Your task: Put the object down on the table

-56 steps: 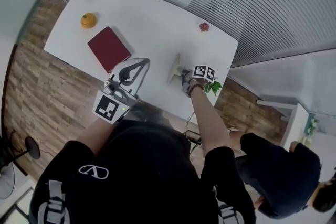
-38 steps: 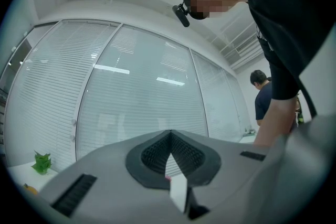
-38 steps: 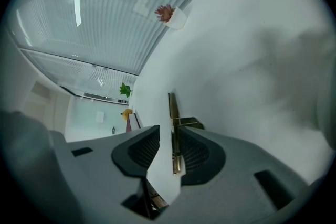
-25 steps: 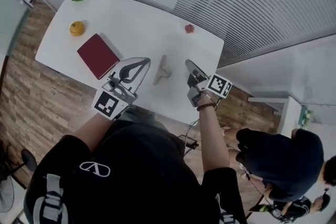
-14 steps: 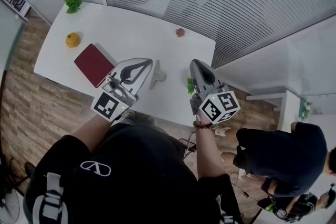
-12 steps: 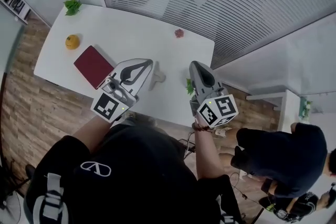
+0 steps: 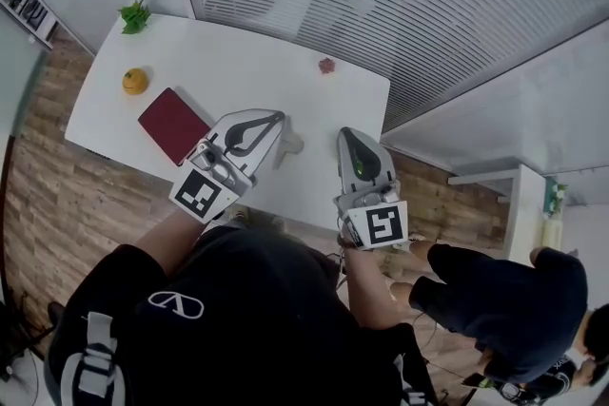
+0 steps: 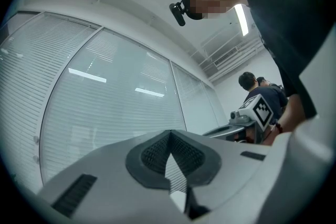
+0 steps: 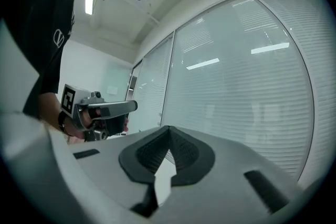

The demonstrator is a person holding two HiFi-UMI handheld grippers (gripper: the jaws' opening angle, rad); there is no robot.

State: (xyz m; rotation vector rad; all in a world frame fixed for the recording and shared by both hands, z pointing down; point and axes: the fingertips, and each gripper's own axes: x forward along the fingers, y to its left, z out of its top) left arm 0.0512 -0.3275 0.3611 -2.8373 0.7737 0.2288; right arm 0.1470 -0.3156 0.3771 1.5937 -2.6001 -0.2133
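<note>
**Head view: both claws shut, pale object down on table**

Head view looks down on a white table (image 7: 238, 62). The pale object (image 7: 288, 142) lies on it nr the front edge, btwn the two claws. It sits just beside the tip of the L claw (image 7: 278, 118), and I can't tell if they touch. The R claw (image 7: 344, 135) is a bit apart from it on the other side, over the table's front edge.

L gripper view: the two jaws are pressed together at the tips, w/ nothing btwn them. Only window blinds (image 8: 105, 113) show through the little gap lower down. R gripper view: same thing, jaws closed tight and empty. Each claw's view shows the other claw off to the side.

Other stuff on the table, all well apart from the pale object:
- A dark red book (image 7: 174, 125) lies flat nr the L side, just left of the L claw.
- An orange fruit (image 7: 135, 81) sits just past the book.
- A small green plant (image 7: 135, 15) is at the far L corner.
- A small pink thing (image 7: 326, 66) is nr the far edge. It's too small to say what it is.

The floor (image 7: 38, 166) is brown wood. A second person (image 7: 504, 299) in dark clothes is at the bottom right, away from the table.
</note>
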